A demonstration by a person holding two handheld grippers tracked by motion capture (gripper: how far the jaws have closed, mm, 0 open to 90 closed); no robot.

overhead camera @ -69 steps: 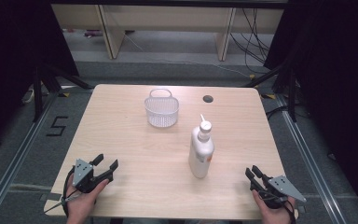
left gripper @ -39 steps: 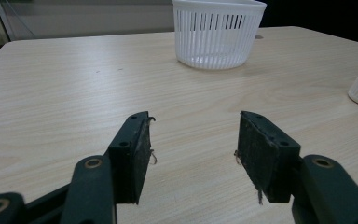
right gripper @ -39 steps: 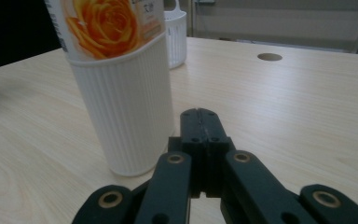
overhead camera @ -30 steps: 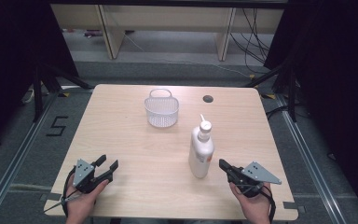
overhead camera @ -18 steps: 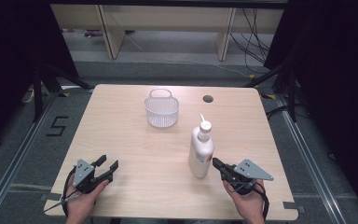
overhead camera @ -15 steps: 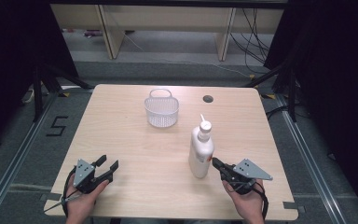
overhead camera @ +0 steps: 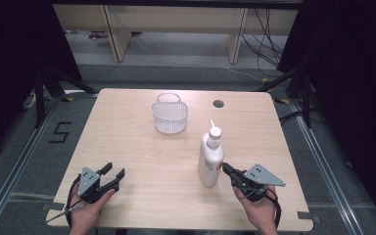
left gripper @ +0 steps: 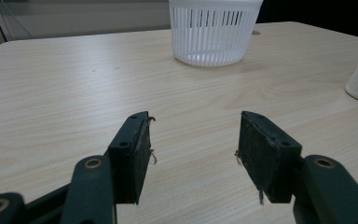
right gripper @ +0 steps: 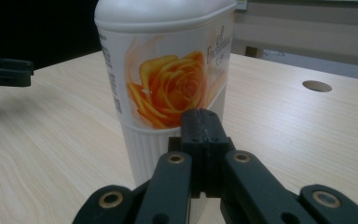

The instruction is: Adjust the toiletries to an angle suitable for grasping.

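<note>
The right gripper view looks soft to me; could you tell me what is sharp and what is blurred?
Right gripper view: the rose label on the bottle is fairly sharp, the right gripper close to the lens slightly soft, the background shelving blurred. Left gripper view: the basket is mildly soft.

Overhead forward-down, low claw cameras, sharing bottle (overhead camera: 210, 159), basket (left gripper: 213, 29)

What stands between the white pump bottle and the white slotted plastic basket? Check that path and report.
Nothing visible does. The white pump bottle with the orange rose label stands upright near the shut right gripper. The white slotted plastic basket sits farther back and to the left, and only bare pale wooden table shows between them.
</note>
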